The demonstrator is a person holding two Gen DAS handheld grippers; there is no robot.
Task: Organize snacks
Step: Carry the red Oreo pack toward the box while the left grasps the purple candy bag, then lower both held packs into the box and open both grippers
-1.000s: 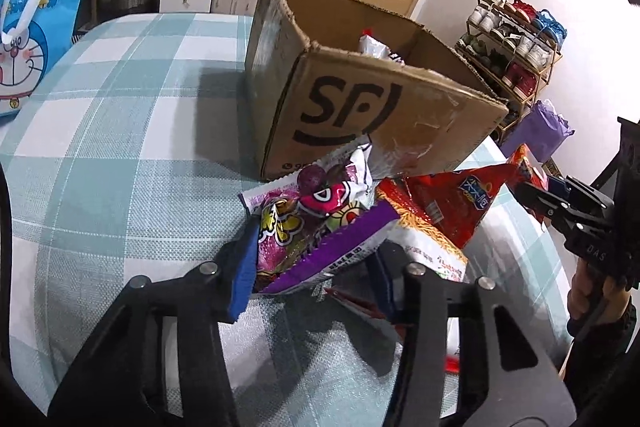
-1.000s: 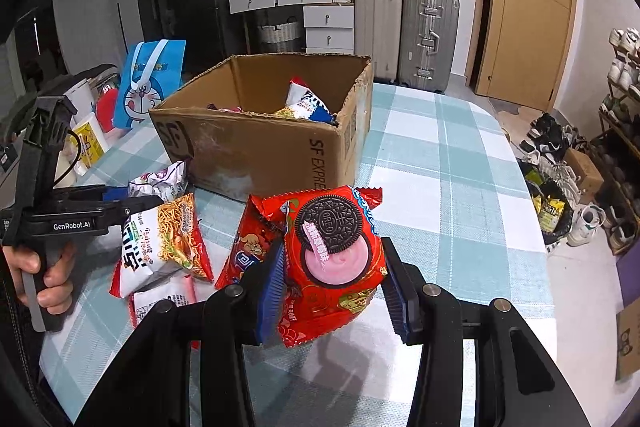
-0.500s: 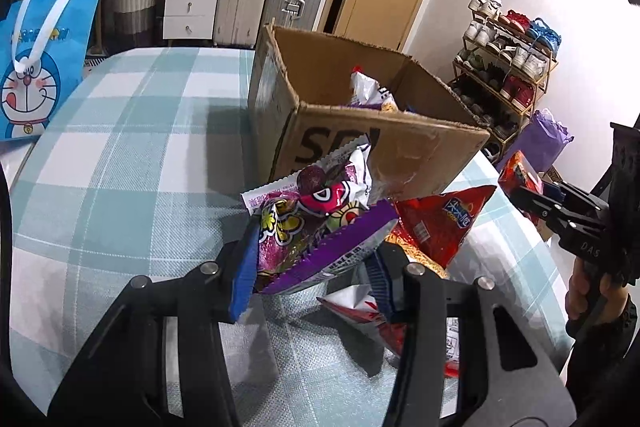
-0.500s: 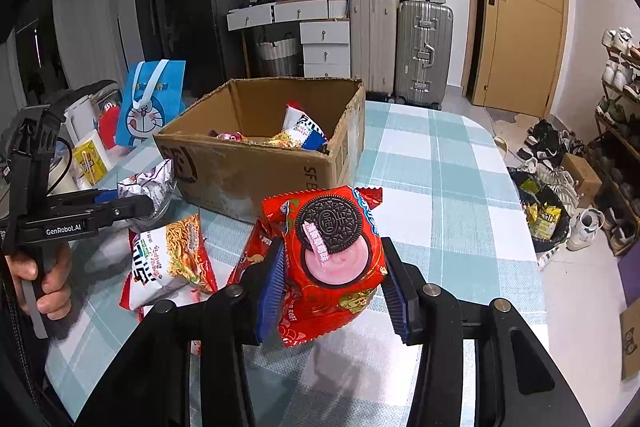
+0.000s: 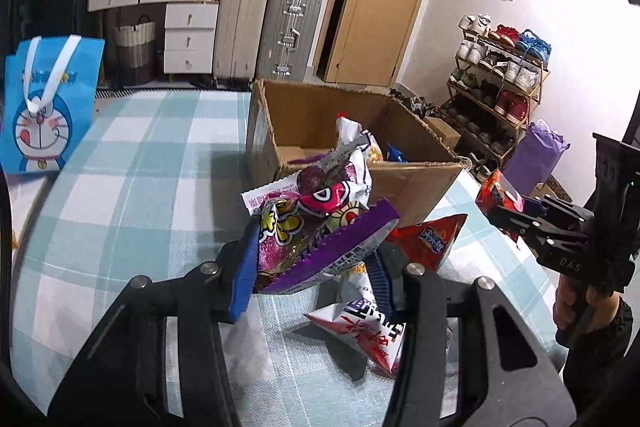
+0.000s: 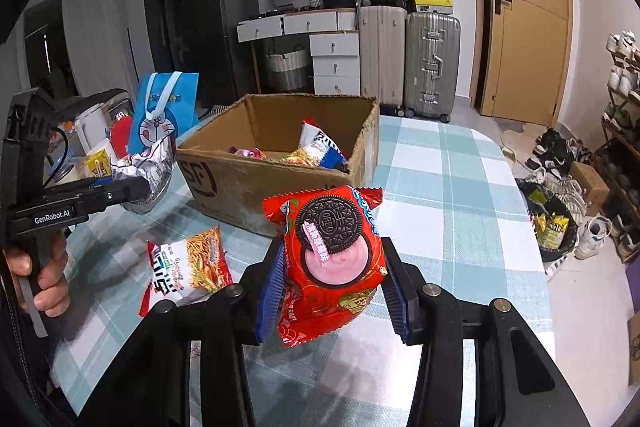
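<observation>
Both packs are up off the counter (image 6: 440,163) near the box (image 6: 280,163): left gripper (image 5: 312,267) fingers pinch a purple candy bag (image 5: 316,227), right gripper (image 6: 332,291) fingers pinch a red Oreo pack (image 6: 332,259), so carry each over the box rim w/o snagging, then let go.

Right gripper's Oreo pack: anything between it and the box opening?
Nothing visible. The Oreo pack hangs clear above the table, the cardboard box is open-topped straight ahead, and only its near wall must be cleared. The noodle pack lies off to the left.
</observation>
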